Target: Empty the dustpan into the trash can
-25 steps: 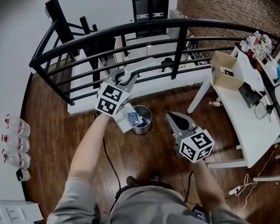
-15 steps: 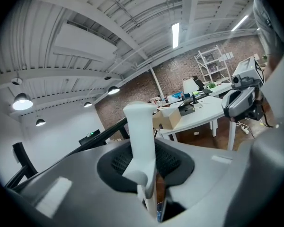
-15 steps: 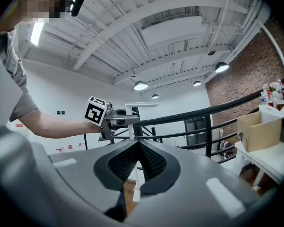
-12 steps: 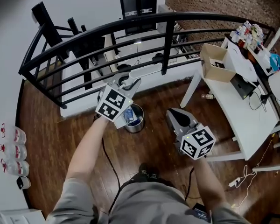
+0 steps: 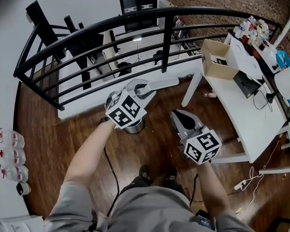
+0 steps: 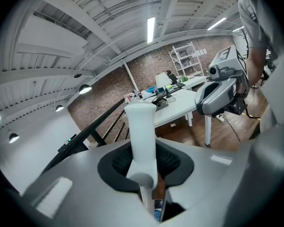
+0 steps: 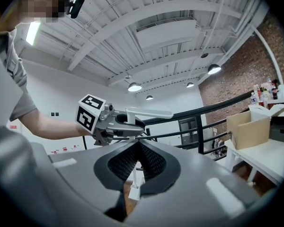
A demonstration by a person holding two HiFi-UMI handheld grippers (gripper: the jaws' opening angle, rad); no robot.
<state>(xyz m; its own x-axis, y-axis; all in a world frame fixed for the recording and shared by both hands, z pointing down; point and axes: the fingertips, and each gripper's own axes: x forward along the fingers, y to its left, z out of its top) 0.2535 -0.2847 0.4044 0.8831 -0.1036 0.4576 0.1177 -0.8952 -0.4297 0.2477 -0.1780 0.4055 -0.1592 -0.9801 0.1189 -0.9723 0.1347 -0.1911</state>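
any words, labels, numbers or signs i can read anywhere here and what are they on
No text here can be read.
bottles by the wall: red labels, too small to read.
red marks on the white wall: too blurred to read.
marker cubes: black-and-white square patterns only, no letters or numbers.

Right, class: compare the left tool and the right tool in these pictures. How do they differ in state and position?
The left tool is clamped on the white dustpan handle; the right tool is shut with nothing between its jaws. The left tool hangs over the metal trash can, hiding most of it; the right tool hangs over bare wood floor beside the can. Both share the same grey build.
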